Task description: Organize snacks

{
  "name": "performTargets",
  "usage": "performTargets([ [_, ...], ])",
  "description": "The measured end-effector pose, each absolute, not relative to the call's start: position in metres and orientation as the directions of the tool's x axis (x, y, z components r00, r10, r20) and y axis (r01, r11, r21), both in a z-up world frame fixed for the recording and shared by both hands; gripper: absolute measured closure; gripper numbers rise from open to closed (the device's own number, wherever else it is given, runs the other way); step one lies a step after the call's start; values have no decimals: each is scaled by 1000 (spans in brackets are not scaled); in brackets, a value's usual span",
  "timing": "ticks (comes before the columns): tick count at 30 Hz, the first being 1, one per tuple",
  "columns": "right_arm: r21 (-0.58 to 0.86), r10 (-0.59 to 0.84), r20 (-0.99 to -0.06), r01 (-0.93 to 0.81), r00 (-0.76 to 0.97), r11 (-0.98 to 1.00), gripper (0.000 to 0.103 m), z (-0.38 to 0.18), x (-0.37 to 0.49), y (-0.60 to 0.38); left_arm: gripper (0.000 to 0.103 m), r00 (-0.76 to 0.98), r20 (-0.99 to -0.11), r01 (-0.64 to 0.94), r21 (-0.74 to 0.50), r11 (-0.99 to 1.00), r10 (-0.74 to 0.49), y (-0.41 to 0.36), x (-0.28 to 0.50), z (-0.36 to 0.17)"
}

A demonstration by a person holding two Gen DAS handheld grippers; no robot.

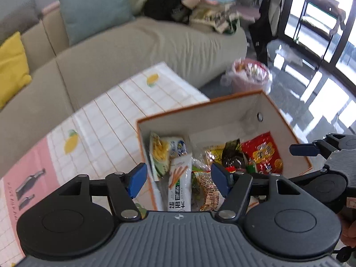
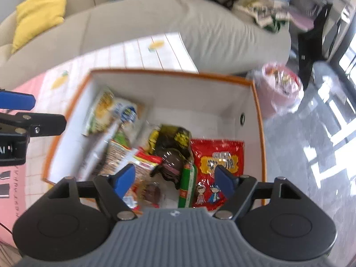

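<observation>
While both tools are hanging over the box, each one is standing open with nothing between its blue pads. The left tool is hovering above the near left part of the box, and the right tool is hovering above the near right part. In the left view, the right tool is poking in at the right edge, just beside the box wall.

The box is sitting on the tabletop, which is wearing a white checked cloth with yellow lemons and a pink strip. Orange trim is running along the box rim. Inside, the snacks are lying in a loose heap. A red bag is lying at the right side. A dark bag is resting just left of it, with a green stick pack beside them. A long white pack and a green and yellow bag are leaning at the left side. The far part of the box floor is showing bare.

Behind the tabletop a big beige sofa is sitting, with a yellow cushion and a blue-green cushion on it. More packs are piled at its far end, too blurry to tell apart. A pink bin lined with a clear bag is standing on the shiny floor near the box's far corner.
</observation>
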State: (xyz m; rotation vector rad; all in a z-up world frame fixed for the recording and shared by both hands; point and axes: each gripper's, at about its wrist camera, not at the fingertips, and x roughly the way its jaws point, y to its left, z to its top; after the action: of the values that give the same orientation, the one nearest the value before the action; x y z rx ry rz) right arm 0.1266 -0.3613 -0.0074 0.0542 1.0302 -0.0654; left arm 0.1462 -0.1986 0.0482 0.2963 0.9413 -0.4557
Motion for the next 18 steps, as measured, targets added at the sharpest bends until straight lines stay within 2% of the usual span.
performTargets([
  [3,16,-25,-820,68,572,998,19,20,109,-349,26,566,-785,486,68,871,-254,-186,126,70],
  [9,33,-11,-699,48,715,998,7,75,58,-324,26,709,-660,422,114,899,-249,-147,78,108],
  [15,19,-35,-582,57,812,998,6,100,1,-297,23,795,-560,347,100,932,-236,-112,28,118],
  [18,1,-49,-557,60,829,998,5,99,-24,-283,17,818,-530,327,107,939,-224,-104,8,111],
])
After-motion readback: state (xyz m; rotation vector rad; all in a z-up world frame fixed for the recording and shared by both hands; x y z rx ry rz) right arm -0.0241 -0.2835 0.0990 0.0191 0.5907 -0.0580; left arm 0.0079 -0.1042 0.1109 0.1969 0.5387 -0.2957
